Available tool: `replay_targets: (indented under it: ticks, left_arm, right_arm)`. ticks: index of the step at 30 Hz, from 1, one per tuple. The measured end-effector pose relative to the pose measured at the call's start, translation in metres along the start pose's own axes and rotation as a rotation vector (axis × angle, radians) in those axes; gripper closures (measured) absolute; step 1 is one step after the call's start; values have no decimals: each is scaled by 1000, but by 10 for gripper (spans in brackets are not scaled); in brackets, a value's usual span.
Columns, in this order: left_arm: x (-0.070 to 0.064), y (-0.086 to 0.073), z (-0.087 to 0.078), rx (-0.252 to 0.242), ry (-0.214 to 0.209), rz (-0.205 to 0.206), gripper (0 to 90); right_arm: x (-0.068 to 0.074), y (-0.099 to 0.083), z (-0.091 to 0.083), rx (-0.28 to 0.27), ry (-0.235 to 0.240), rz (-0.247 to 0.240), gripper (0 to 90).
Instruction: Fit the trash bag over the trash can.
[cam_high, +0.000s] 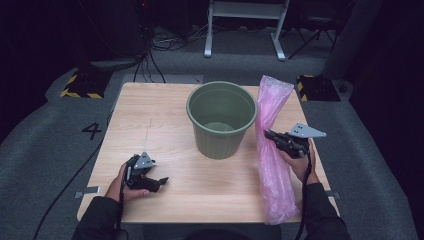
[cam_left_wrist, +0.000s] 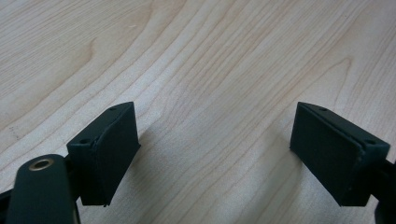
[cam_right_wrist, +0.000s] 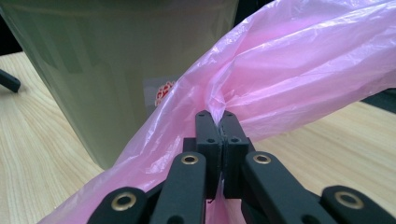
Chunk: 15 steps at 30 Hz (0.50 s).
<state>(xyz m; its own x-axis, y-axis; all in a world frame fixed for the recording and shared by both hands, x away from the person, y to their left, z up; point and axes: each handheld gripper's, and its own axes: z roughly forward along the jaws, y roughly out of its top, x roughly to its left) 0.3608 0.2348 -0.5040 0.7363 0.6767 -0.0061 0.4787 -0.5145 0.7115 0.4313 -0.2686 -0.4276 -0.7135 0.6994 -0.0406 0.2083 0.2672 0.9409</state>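
Pale wood with a fine wavy grain forms the table (cam_high: 165, 115), which is set on grey carpet in a dark room. At its middle a round olive-green plastic bucket (cam_high: 221, 119) with a ribbed, tapering wall is stood upright. Just beside it, on the right, a long pink bag (cam_high: 272, 150) of thin, crinkled, translucent plastic film is laid lengthwise. A gathered fold of that film is pinched by the right claw (cam_right_wrist: 221, 122), its black jaws pressed together on it. The left claw (cam_left_wrist: 215, 149) is held released over bare wood, its flat matt pads spread wide apart
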Motion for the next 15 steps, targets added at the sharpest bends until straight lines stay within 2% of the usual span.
replay_targets:
  ticks: [9, 13, 15]
  left_arm:
    - [0, 0, 0, 0, 3, -3, 152]
    - [-1, 0, 0, 0, 7, -5, 152]
    - [-1, 0, 0, 0, 7, -5, 152]
  right_arm:
    - [8, 15, -19, -90, 22, -36, 889]
    - [13, 23, -23, -103, 25, -59, 889]
    - [17, 30, -28, -128, 48, -67, 889]
